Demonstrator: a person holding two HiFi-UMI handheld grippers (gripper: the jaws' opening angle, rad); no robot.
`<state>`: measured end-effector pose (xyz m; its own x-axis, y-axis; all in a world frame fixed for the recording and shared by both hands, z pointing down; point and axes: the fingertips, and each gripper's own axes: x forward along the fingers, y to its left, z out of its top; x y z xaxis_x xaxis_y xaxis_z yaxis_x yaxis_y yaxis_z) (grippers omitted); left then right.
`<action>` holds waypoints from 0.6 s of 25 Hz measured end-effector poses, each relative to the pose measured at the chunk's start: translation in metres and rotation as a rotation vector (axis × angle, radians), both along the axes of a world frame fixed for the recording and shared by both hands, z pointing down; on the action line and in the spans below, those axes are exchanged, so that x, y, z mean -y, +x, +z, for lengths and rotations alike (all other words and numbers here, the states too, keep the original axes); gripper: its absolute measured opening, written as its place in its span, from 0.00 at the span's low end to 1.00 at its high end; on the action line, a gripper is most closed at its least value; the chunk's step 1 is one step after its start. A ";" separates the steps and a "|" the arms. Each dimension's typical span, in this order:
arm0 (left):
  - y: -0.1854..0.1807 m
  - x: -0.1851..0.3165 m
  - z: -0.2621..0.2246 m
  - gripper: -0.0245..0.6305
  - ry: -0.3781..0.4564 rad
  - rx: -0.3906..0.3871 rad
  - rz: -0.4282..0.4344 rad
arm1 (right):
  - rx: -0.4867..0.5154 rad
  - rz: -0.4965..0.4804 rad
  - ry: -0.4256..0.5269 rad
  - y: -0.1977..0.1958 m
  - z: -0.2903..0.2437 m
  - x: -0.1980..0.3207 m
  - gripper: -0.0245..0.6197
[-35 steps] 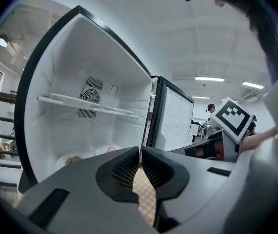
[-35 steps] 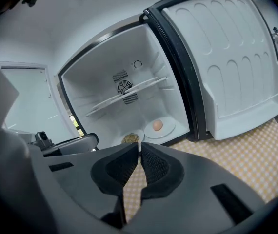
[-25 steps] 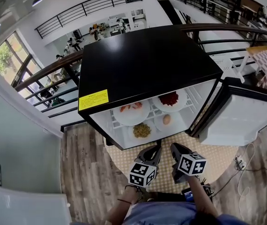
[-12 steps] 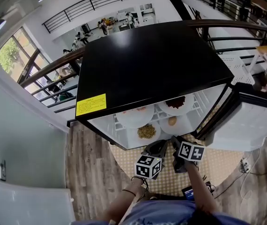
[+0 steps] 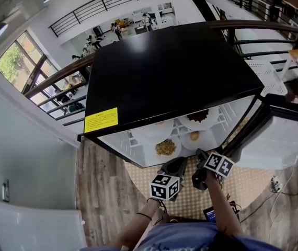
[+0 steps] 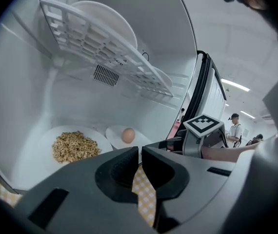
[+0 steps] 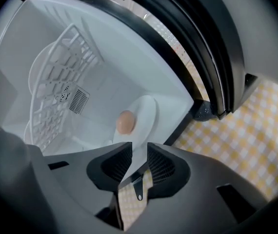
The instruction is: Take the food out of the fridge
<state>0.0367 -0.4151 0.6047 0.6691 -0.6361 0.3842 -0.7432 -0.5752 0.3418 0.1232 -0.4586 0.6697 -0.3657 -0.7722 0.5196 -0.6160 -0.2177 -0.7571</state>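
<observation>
Food (image 5: 165, 147) not yet out of fridge (image 5: 164, 72)

Nothing is removed; every plate sits inside. My right gripper (image 7: 139, 148) is opening its jaws, nothing gripped, facing the egg plate (image 7: 147, 112) by the fridge floor's right edge. Left gripper (image 6: 140, 152): closed, empty.

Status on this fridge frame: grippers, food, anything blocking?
Left gripper shut, empty. Right gripper opening, aimed at egg plate inside fridge, no grip. Door open, nothing blocking.
</observation>
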 end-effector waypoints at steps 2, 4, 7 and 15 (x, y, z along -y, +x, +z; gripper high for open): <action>0.001 -0.002 -0.001 0.07 0.003 0.003 0.004 | 0.020 0.018 -0.003 0.001 0.000 0.000 0.20; 0.001 -0.005 -0.001 0.07 0.002 0.007 0.008 | 0.043 0.029 -0.003 0.001 -0.001 0.000 0.17; -0.001 -0.012 0.001 0.07 -0.009 0.007 0.005 | 0.091 0.048 -0.006 0.002 -0.002 0.000 0.12; -0.005 -0.023 0.018 0.07 -0.093 -0.039 -0.048 | 0.074 -0.010 -0.025 0.004 0.001 -0.033 0.06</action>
<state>0.0316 -0.3921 0.6228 0.6542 -0.6307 0.4174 -0.7542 -0.5034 0.4216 0.1273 -0.4259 0.6702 -0.4111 -0.7556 0.5100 -0.5608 -0.2314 -0.7949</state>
